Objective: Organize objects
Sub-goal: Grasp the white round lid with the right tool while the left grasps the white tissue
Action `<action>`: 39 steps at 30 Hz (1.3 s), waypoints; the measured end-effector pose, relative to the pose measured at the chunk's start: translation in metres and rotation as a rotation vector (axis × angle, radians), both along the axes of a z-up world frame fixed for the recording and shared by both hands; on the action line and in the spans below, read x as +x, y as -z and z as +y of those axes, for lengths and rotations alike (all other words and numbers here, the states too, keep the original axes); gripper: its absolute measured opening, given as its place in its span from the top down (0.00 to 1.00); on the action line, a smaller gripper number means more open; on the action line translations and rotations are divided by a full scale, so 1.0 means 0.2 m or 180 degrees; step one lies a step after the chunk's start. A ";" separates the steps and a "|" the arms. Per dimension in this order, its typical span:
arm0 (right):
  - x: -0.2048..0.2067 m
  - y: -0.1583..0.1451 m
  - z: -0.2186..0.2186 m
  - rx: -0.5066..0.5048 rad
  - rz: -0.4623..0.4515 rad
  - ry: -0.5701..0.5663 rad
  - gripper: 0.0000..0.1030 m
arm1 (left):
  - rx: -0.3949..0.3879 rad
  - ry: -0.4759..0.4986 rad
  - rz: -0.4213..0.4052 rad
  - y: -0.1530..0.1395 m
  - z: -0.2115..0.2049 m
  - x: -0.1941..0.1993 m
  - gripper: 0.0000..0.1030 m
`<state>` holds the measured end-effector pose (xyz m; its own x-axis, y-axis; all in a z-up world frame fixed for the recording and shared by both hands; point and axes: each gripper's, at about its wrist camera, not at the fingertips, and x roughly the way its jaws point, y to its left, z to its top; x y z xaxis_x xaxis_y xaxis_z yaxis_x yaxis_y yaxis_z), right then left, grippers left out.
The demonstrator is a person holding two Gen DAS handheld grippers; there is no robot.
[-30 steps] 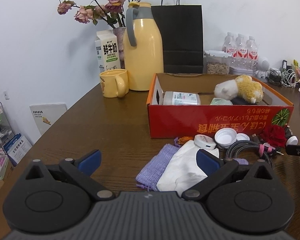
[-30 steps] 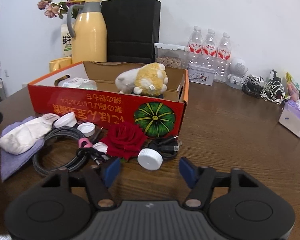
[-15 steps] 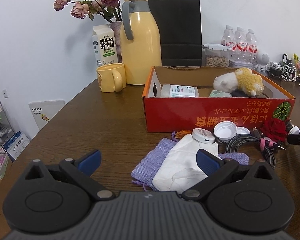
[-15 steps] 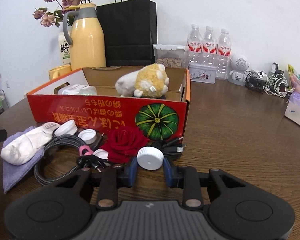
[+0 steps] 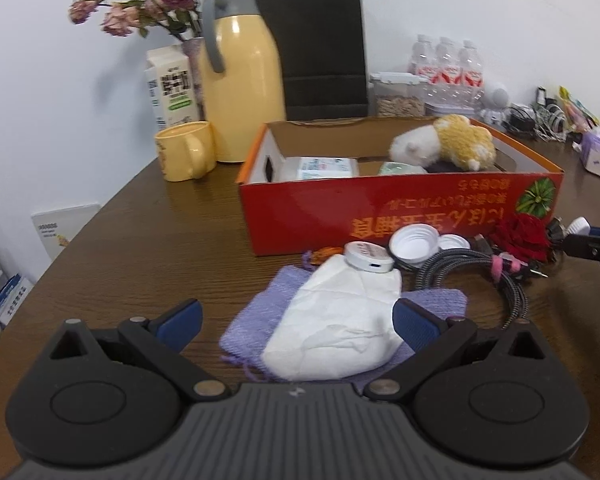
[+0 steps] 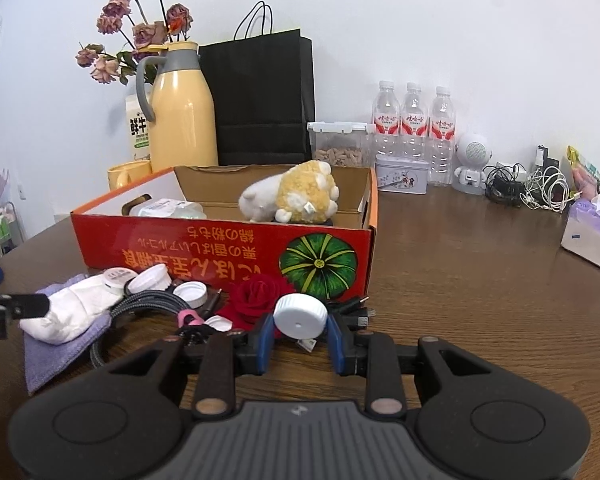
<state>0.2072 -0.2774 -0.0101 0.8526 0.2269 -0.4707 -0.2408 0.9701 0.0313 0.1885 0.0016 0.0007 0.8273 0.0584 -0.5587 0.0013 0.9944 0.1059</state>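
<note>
The right claw [image 6: 300, 338] has just closed, its blue pads pressing both sides of a white cap [image 6: 300, 317], beside a red rose [image 6: 260, 294] before the red box [image 6: 220, 248] mid-desk. The left claw [image 5: 296, 322] stands wide, empty, over a white mask [image 5: 336, 332] on a purple cloth [image 5: 260, 316].

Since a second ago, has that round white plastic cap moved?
Yes. The round white plastic cap, gripped by the right gripper, sits higher against the red cardboard box.
</note>
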 end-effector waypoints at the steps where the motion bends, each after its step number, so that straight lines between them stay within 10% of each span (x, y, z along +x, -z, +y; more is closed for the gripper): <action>1: 0.00 0.00 0.00 0.0005 -0.0002 0.0000 0.73 | 0.0016 0.0030 0.0021 0.01 -0.01 0.01 0.00; 13: 0.00 0.00 0.00 0.0024 0.0006 0.0002 0.73 | -0.0260 0.0265 0.0407 0.12 -0.01 0.16 0.00; 25: 0.00 0.00 -0.01 0.0041 0.0009 0.0015 0.73 | -0.0336 0.0128 0.0194 0.10 0.01 0.10 0.29; 39: 0.00 0.00 -0.02 0.0044 -0.0005 0.0026 0.73 | -0.0194 0.0074 -0.0119 0.01 0.03 -0.04 0.31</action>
<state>0.2069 -0.2807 -0.0104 0.8551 0.2265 -0.4663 -0.2331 0.9714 0.0444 0.1804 0.0076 -0.0023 0.8484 0.0058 -0.5294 0.0217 0.9987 0.0457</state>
